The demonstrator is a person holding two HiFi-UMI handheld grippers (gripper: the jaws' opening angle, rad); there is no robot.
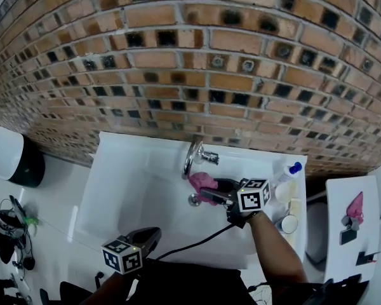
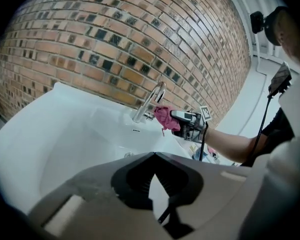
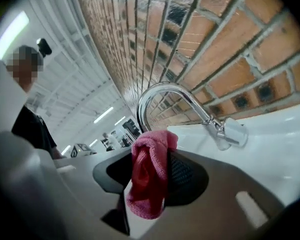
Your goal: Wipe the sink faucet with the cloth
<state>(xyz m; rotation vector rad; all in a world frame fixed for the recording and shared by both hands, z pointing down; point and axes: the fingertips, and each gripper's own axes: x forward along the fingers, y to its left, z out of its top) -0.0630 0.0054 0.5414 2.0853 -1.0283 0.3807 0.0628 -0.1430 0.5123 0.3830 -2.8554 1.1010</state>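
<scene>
A chrome curved faucet [image 1: 192,154] stands at the back of a white sink [image 1: 124,189], under a brick wall. My right gripper [image 1: 211,193] is shut on a bunched pink cloth [image 1: 200,180], held just in front of and below the spout. In the right gripper view the cloth [image 3: 147,179] hangs between the jaws of that gripper [image 3: 152,151], with the faucet [image 3: 160,91] arching close behind; I cannot tell whether cloth and faucet touch. My left gripper [image 1: 153,234] rests low at the sink's front edge, shut and holding nothing [image 2: 153,155]. From it I see the faucet [image 2: 149,100] and cloth [image 2: 163,116].
A bottle with a blue cap [image 1: 286,173] and a small cup [image 1: 288,223] stand on the sink's right ledge. The drain [image 1: 194,200] lies under the cloth. A white shelf [image 1: 343,196] is at the right, and a black-and-white bin [image 1: 13,157] at the left.
</scene>
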